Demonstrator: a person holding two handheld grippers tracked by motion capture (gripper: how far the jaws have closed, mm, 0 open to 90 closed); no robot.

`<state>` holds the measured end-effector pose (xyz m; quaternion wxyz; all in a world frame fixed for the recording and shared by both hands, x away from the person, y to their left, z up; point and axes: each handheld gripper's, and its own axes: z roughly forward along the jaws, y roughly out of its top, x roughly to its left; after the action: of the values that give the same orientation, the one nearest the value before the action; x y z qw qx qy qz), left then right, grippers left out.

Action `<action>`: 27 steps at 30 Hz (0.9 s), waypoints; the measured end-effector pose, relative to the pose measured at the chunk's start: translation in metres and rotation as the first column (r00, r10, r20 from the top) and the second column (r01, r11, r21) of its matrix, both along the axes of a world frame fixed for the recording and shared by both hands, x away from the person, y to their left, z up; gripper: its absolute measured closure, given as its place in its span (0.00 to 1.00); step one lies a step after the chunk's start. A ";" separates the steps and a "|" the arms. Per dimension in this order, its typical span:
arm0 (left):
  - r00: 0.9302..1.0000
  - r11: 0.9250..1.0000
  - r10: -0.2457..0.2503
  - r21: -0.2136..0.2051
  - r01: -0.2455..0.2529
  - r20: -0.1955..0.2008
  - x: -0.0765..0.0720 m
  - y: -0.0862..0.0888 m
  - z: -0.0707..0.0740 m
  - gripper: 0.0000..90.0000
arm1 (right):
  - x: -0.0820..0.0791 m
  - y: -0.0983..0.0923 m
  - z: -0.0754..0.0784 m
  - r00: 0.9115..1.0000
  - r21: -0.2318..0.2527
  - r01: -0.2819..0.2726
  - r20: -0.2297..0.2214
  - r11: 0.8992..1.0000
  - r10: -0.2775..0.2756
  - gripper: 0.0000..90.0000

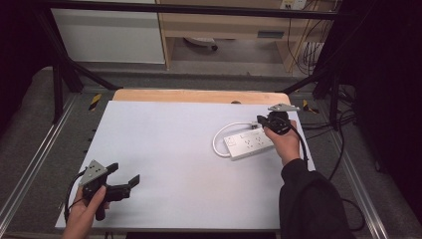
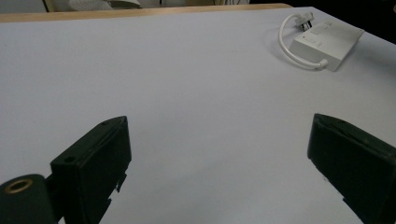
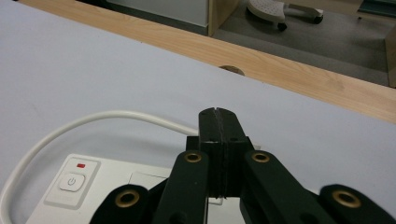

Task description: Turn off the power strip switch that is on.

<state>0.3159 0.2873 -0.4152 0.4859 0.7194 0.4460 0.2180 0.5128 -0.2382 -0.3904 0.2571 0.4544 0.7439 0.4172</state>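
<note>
My left tool rests low over the near left of the white tabletop, jaws spread wide with nothing between them; in the left gripper view the bare surface runs out ahead of it, and the white power strip lies well ahead and off to its right. I would keep this one parked there, out of the way. My right tool hangs just above the strip's far end, its two jaws pressed flat together, with no gap and nothing that I can see caught between them. Seen from that tool, the strip's body lies directly beneath it and to its left, the power button with a small red mark above it sits down to the left of the jaw tips, and the white cord loops out from just ahead of the tips and curves back around the left. I judge the step in hand to be a press or nudge with the closed tip (a shut tool makes a firm single point). To do it well I should come straight down, keep clear of the cord so it does not drag the strip, and push gently enough that the light body does not skid across the smooth tabletop.
</note>
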 end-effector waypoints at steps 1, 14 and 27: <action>1.000 1.000 0.000 -0.001 0.000 -0.001 0.000 0.000 0.000 0.07 | 0.000 0.001 -0.001 1.000 -0.001 0.001 -0.003 1.000 -0.001 1.00; 1.000 1.000 -0.001 0.000 0.001 0.003 0.000 0.000 0.000 0.07 | 0.002 -0.002 -0.012 0.998 -0.015 0.026 -0.057 1.000 -0.027 1.00; 1.000 1.000 -0.003 -0.001 0.003 0.007 0.000 -0.001 0.001 0.07 | 0.004 -0.004 -0.029 0.995 -0.033 0.039 -0.090 0.999 -0.042 1.00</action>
<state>0.3155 0.2865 -0.4142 0.4880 0.7191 0.4433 0.2196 0.5173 -0.2420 -0.4198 0.2387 0.4837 0.7519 0.3791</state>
